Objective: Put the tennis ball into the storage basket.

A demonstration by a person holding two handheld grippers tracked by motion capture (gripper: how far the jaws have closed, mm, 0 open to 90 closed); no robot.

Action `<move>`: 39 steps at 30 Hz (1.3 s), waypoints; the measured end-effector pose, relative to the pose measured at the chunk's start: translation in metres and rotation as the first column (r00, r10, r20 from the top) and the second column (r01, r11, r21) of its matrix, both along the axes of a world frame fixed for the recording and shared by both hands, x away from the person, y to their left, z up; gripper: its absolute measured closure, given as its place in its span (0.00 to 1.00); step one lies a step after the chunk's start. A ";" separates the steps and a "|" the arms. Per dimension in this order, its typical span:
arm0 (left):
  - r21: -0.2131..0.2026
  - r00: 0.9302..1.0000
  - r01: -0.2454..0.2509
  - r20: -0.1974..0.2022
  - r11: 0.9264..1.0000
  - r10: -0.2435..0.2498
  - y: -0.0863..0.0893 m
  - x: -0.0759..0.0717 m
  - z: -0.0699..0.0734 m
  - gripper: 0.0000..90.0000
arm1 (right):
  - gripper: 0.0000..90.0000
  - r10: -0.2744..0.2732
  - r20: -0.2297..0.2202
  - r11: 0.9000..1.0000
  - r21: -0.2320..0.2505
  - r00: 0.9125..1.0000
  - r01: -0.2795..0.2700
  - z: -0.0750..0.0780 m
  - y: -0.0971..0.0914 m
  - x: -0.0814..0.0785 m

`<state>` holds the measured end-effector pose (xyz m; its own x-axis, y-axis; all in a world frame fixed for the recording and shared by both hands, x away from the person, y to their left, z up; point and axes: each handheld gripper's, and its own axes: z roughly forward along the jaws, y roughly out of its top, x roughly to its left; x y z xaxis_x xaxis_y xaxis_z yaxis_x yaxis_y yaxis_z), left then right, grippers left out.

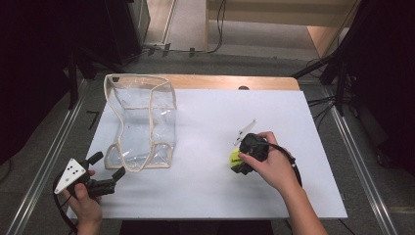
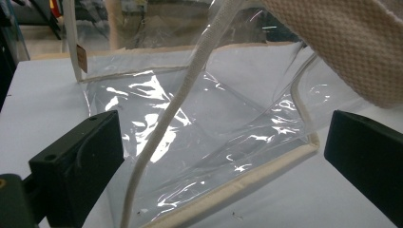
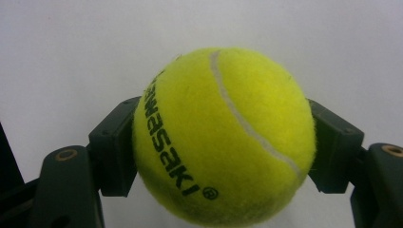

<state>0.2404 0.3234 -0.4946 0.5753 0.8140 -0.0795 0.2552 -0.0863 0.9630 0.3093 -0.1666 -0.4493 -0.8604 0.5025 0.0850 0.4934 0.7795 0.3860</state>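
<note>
A person seated at a white-covered table (image 1: 205,191) works a pair of hand-held tongs, one in each hand. The right gripper (image 1: 243,161), seen from above near the right-centre of the table, is clamped on a yellow tennis ball (image 1: 235,158); in the right gripper view the ball (image 3: 223,135) sits squarely between the two black jaws, both pressed against its sides, its white seam and black lettering turned toward the camera, with the white surface behind it. The right hand (image 1: 274,164) wraps the tool's body, a cable trailing back along the wrist. Well apart to the left, the left gripper (image 1: 107,169) is held by the left hand (image 1: 83,196) at the table's near-left corner, its jaws spread wide and holding nothing, its grey three-cornered plate (image 1: 71,174) facing up. Just ahead of those open jaws stands a clear plastic bag (image 1: 142,122) with cream fabric trim, upright and open-topped. In the left gripper view the bag (image 2: 204,123) rises between and beyond the parted jaws, its trimmed bottom edge near them, and a cream woven strap (image 2: 351,42) hangs across the upper right corner.
</note>
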 end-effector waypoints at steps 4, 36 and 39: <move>0.001 1.000 0.000 0.000 1.000 0.000 0.000 0.000 0.000 0.00 | 0.26 0.026 0.004 1.000 -0.015 1.000 -0.026 0.003 0.009 0.003; 0.001 1.000 0.007 0.001 1.000 -0.007 0.000 0.001 0.000 0.00 | 0.26 0.172 -0.014 0.985 -0.030 0.985 -0.172 0.036 0.066 0.025; -0.004 1.000 0.008 0.002 1.000 -0.008 0.000 0.001 0.000 0.00 | 0.26 0.193 -0.034 0.981 -0.015 0.981 -0.194 0.041 0.072 0.029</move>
<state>0.2409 0.3232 -0.4943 0.5816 0.8094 -0.0813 0.2524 -0.0846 0.9639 0.3378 -0.0944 -0.4080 -0.9385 0.3284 0.1069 0.3444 0.8680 0.3576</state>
